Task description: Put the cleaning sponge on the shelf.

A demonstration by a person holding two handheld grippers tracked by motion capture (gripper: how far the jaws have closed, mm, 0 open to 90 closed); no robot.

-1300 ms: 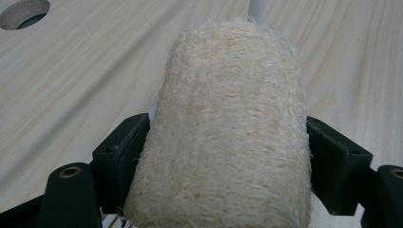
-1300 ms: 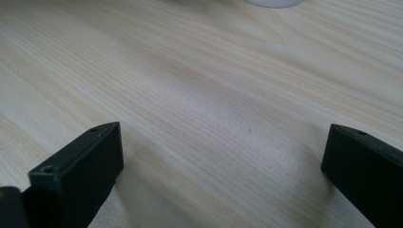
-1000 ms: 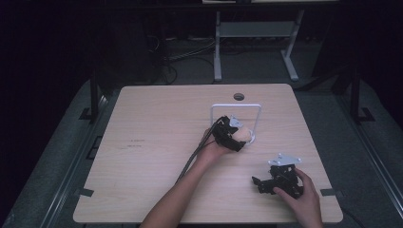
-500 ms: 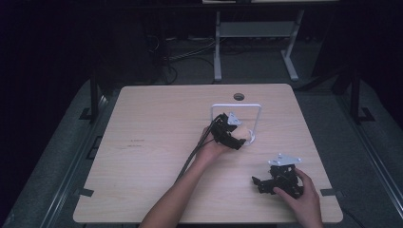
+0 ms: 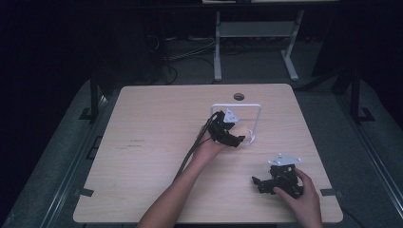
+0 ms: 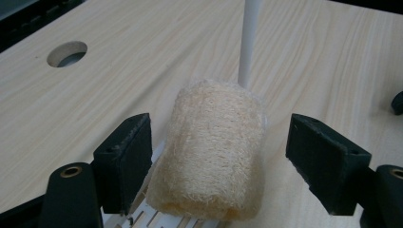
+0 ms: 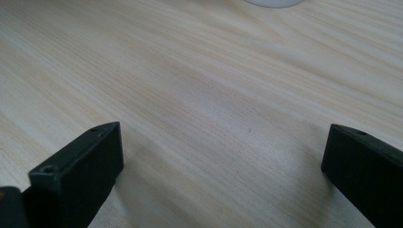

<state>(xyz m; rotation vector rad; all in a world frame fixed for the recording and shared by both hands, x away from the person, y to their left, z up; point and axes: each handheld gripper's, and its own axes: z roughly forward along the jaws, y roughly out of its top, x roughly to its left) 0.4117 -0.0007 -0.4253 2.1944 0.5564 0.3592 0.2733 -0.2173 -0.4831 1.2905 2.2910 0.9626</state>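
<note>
The left gripper [image 6: 216, 152], jaws now spread, has released a loofah sponge [image 6: 211, 152] onto the white rack's [image 5: 259, 118] base; the placement looks complete. The right gripper [image 5: 275, 183] rests apart, jaws spread.

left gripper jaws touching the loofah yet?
Apart. The left gripper view shows the left gripper open around the loofah, with bare table visible between the sponge and the right-hand jaw and a narrow dark gap at the other.

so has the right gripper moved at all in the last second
No. In the high view the right gripper sits at the same spot near the table's front right corner as before.
</note>
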